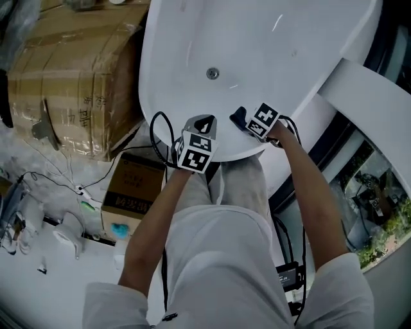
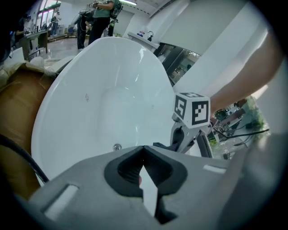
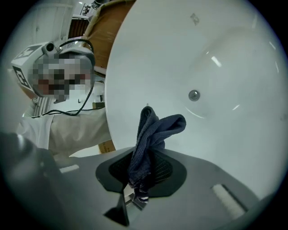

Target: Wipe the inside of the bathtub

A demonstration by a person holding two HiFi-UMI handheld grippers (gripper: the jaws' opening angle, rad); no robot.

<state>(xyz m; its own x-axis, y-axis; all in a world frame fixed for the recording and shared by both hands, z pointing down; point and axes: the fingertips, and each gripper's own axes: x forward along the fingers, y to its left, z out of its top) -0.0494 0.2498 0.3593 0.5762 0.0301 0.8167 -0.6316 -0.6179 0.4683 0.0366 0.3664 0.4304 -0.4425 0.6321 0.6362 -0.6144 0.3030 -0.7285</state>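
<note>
The white bathtub [image 1: 270, 38] lies below me, its metal drain [image 1: 212, 73] near the middle of the floor. My right gripper [image 1: 244, 119] is at the tub's near rim, shut on a dark blue cloth [image 1: 238, 116]. In the right gripper view the cloth [image 3: 154, 128] sticks up bunched from between the jaws of that gripper [image 3: 141, 173], with the tub [image 3: 211, 49] and drain [image 3: 194, 95] beyond. My left gripper [image 1: 204, 122] hovers at the same rim just to the left. It [image 2: 143, 152] is shut and holds nothing, and points into the tub [image 2: 99, 90].
A large taped cardboard box [image 1: 70, 71] stands against the tub's left side, a smaller box [image 1: 131, 193] near my left leg. Cables and small items litter the floor [image 1: 51, 212]. A white ledge [image 1: 369, 90] and glass lie to the right. People [image 2: 101, 13] stand far behind the tub.
</note>
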